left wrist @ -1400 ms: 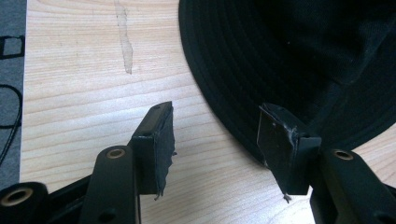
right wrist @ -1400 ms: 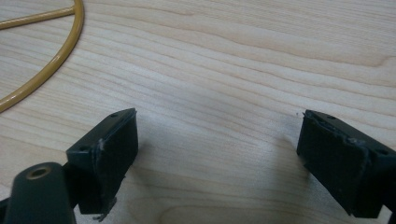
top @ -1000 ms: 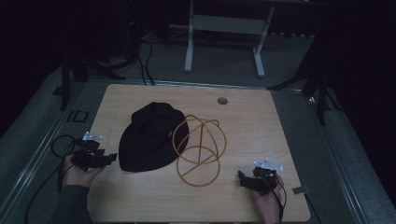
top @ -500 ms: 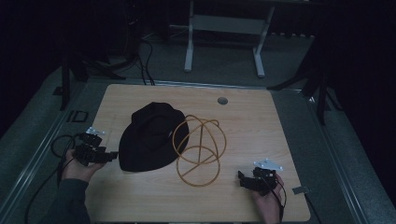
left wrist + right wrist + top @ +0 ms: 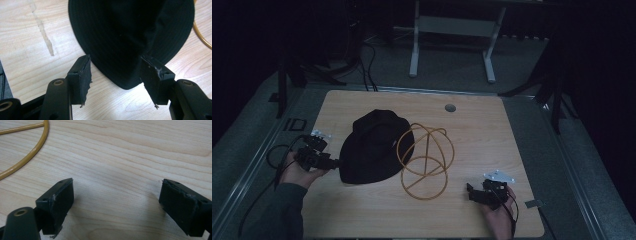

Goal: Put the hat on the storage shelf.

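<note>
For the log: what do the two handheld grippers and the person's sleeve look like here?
Both are black. The left gripper and right gripper each carry a pale three-cornered plate on top and trail a dark cable. Up close, the fingers are blocky black pads with frayed edges on arms with brass-coloured rivets. The left forearm wears a dark grey-green sleeve.

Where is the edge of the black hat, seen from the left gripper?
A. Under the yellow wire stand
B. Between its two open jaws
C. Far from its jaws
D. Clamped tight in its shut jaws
B: in the left gripper view, the left gripper has its jaws apart with the black hat brim reaching between them, not clamped.
</note>
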### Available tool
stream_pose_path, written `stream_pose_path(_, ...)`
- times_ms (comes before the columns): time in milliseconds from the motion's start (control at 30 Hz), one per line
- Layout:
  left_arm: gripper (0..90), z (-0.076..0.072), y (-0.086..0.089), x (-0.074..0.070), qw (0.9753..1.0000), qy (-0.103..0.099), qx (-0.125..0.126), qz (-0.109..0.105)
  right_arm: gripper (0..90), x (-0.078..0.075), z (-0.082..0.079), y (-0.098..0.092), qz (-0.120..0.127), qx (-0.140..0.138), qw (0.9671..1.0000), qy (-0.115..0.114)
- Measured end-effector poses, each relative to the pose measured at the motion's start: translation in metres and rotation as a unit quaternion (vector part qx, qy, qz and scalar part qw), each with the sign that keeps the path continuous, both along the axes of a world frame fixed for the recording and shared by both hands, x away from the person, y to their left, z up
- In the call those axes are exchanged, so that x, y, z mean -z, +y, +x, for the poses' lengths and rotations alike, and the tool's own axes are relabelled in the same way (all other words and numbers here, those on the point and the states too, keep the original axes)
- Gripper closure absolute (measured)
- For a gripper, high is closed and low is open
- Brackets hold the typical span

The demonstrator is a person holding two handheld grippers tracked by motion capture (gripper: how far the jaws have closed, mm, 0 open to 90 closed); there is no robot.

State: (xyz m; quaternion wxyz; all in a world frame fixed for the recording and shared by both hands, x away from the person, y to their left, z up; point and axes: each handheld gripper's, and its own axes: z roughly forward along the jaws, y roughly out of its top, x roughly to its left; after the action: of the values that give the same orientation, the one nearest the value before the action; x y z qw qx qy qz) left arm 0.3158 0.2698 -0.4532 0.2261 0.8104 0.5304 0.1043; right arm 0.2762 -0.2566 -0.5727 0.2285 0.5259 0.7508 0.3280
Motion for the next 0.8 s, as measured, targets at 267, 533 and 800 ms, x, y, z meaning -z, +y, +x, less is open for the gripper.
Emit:
stream_pose_path(267,42.4,0.004,-0.011,-0.011,0.9997,0.004,0.023,0.01,12.4,0.0,0.0,0.0,0.001,-0.001,1.0,0.0)
stream_pose_path(533,41.6,0.011,-0.016,-0.019,0.9989,0.026,0.036,0.016,12.4,0.0,0.0,0.0,0.001,-0.002,1.0,0.0)
stream_pose_path(800,41.4,0.017,-0.023,-0.023,0.9983,0.034,0.041,0.024,12.4,0.0,0.0,0.0,0.0,-0.003,1.0,-0.001)
